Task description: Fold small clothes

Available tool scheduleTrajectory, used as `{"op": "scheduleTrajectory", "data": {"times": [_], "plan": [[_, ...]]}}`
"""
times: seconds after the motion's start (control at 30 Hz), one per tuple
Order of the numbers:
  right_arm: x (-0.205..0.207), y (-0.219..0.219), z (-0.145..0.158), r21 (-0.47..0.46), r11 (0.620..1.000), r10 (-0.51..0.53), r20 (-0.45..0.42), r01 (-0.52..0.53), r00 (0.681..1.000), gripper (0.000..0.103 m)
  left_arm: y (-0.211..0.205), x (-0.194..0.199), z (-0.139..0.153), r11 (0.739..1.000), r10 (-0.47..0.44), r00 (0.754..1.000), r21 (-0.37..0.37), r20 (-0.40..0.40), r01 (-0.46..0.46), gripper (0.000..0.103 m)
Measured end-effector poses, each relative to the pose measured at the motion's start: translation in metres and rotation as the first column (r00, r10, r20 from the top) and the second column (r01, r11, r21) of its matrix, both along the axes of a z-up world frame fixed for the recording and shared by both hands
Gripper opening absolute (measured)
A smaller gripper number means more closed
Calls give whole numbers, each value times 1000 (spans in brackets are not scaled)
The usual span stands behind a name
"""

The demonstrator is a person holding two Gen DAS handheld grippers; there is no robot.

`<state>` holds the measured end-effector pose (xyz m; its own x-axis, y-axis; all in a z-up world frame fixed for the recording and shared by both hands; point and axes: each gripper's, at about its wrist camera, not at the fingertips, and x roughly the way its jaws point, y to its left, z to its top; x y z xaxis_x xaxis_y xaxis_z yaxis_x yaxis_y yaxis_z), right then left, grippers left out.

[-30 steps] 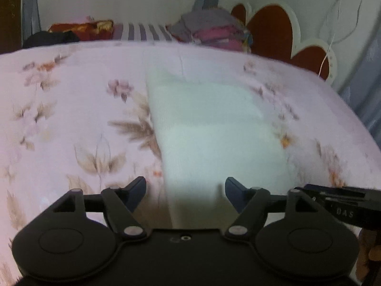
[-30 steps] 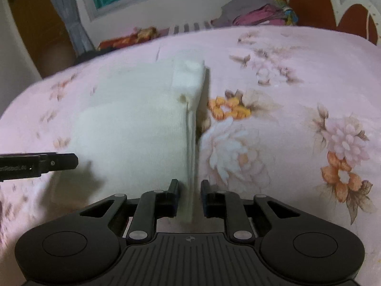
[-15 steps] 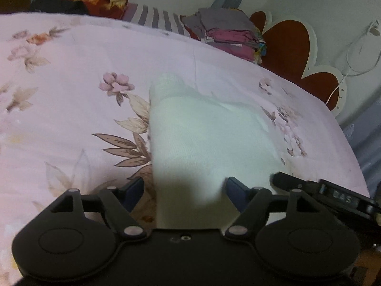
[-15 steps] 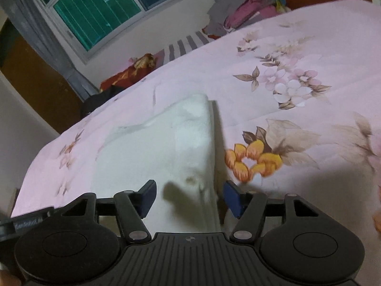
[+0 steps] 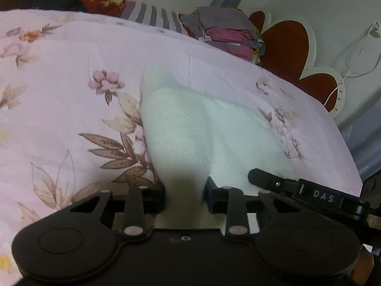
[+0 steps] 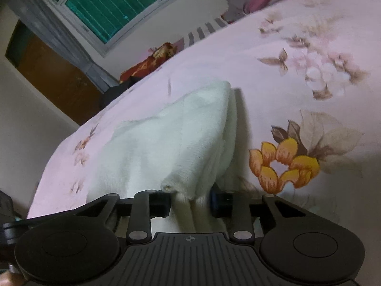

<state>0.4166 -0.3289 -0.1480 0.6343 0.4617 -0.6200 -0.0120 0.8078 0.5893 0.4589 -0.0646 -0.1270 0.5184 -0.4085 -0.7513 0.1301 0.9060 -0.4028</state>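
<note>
A small white knit garment (image 5: 190, 131) lies folded on the pink floral bedsheet (image 5: 59, 109). My left gripper (image 5: 184, 194) has closed on its near left edge, cloth bunched between the fingers. My right gripper (image 6: 190, 201) is shut on the near right corner of the garment (image 6: 171, 143), and folds of cloth hang between its fingers. The right gripper's finger shows at the right of the left wrist view (image 5: 297, 188), close beside the left gripper. The garment's near edge is lifted off the sheet.
A pile of folded clothes (image 5: 228, 31) and a striped pillow (image 5: 152, 15) lie at the far end of the bed. A red heart-shaped headboard (image 5: 293, 45) stands behind. A window (image 6: 114, 7) and a wooden door (image 6: 50, 76) are on the far wall.
Both grippers were open half a second ago and have closed on the garment's near edge. The near edge has risen off the sheet.
</note>
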Motion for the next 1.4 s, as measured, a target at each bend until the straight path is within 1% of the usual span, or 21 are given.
{"op": "scheduleTrajectory", "data": {"times": [0.07,0.17,0.33,0.5,0.63,0.77,0.93,1.03,1.1,1.17,1.2,1.3,1.33,1.4], "plan": [[-4,1,9,16,1000,-3,23,2,1000,29,2,0,8,1000,0,1000,3,7,0,28],[-6,9,25,30,999,11,54,-13,998,29,9,-4,25,1000,-3,999,23,41,2,27],[-3,43,47,52,998,32,87,-37,996,29,47,-12,51,999,14,996,30,87,-16,27],[-4,98,64,72,995,62,118,-71,991,29,112,-23,68,998,46,991,35,124,-51,27],[-6,161,74,68,993,82,143,-93,986,29,170,-27,76,997,62,987,32,145,-67,27],[-4,233,80,63,992,99,163,-110,982,29,239,-31,79,995,80,984,40,160,-88,27],[5,317,69,70,989,120,167,-133,979,29,309,-31,69,992,107,981,55,159,-117,27],[12,355,56,68,986,139,148,-151,979,29,335,-36,57,988,122,979,76,166,-136,27],[14,375,46,51,985,159,135,-168,978,29,348,-41,43,985,132,978,88,160,-148,28],[16,388,35,36,983,173,115,-178,978,29,354,-43,27,983,138,983,106,125,-151,29],[16,394,29,28,983,177,98,-180,979,29,356,-43,17,982,138,985,112,101,-149,33],[15,396,11,-10,986,169,67,-169,983,30,360,-48,4,984,128,987,114,102,-139,39],[15,392,6,1,988,155,52,-155,987,30,359,-48,4,984,123,987,114,101,-135,39],[18,380,-3,42,992,118,22,-119,993,30,353,-48,6,985,109,989,124,102,-121,43]]}}
